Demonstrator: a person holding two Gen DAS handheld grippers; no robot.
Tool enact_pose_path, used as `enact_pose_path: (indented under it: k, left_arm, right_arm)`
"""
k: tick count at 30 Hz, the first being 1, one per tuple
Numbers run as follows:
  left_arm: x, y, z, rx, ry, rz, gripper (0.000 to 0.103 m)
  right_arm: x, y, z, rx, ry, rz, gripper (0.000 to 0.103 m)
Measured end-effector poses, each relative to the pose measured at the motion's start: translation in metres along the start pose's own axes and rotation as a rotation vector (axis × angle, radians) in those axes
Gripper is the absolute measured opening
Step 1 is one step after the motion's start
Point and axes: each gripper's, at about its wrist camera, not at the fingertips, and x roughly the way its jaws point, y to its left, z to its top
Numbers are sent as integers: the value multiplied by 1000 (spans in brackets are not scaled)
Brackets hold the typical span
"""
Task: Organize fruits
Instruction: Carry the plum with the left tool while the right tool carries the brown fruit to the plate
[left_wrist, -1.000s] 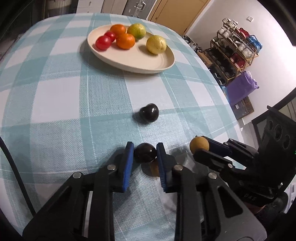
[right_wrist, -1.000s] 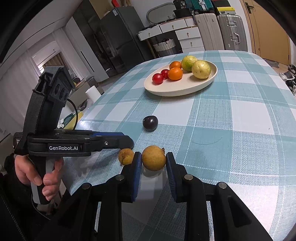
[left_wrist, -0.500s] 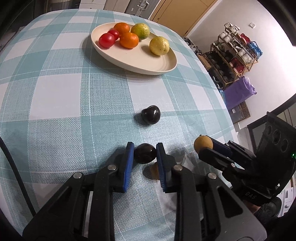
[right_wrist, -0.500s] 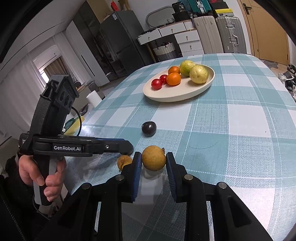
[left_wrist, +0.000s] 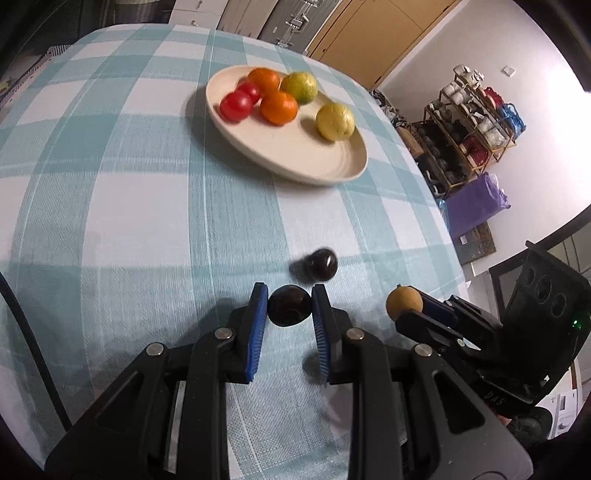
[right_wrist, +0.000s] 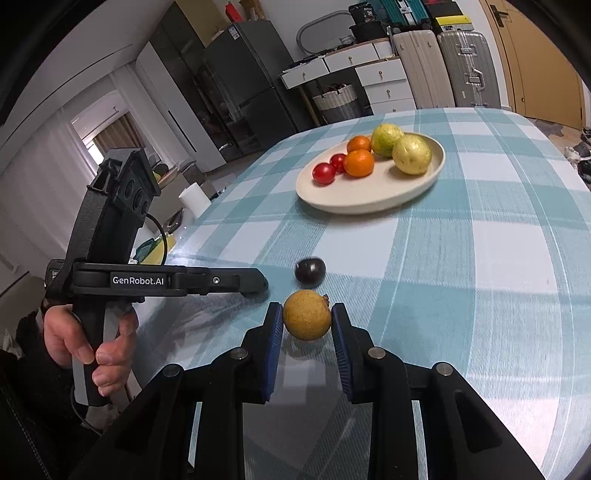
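Teal-and-white checked cloth covers the bench (left_wrist: 110, 206), woven coarse enough that I can see the weave close to my cameras. On it sits a cream oval plate (left_wrist: 314, 168) with two red tomatoes (left_wrist: 236, 105), two oranges (left_wrist: 279, 107), a green citrus (left_wrist: 300, 86) and a yellow fruit (left_wrist: 335, 121). My left tongs (left_wrist: 290, 308) are closed tight on a dark plum (left_wrist: 289, 305), its blue pads pressing both sides. A second dark plum (left_wrist: 321, 263) lies loose on the cloth just beyond, well short of the plate. My right tongs (right_wrist: 307, 321) are clamped on a small tan round fruit (right_wrist: 306, 319), held just above the cloth near the bench edge. From the right wrist I see a hand (right_wrist: 88, 347) gripping the left tool's handle.

Around the bench: a dark fridge (right_wrist: 251, 85), white drawers (right_wrist: 376, 79) with a wicker basket (right_wrist: 336, 101) below, silver suitcases (right_wrist: 443, 66) and a wooden door (right_wrist: 535, 55). On the other side stand a shelf rack (left_wrist: 469, 122) of cups and a purple bag (left_wrist: 476, 203) against a white wall.
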Motion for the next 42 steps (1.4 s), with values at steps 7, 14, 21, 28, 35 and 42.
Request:
enact_pose_path:
  k: [7, 14, 21, 28, 35, 42]
  left_arm:
    - [-8, -3, 34, 10, -53, -10, 21]
    - [-5, -1, 73, -1, -79, -18, 21]
    - [8, -1, 115, -9, -90, -32, 21]
    - [29, -8, 159, 7, -91, -45, 21]
    - [65, -16, 192, 3, -54, -94, 21]
    - [90, -17, 204, -15, -20, -107, 21]
  right_arm:
    - [9, -3, 29, -2, -19, 18, 27]
    - [21, -10, 67, -2, -39, 20, 27]
    - [33, -26, 109, 6, -65, -19, 27]
    - [57, -44, 134, 22, -51, -73, 27]
    - [77, -59, 148, 43, -37, -112, 27]
    - [83, -59, 149, 39, -41, -118, 27]
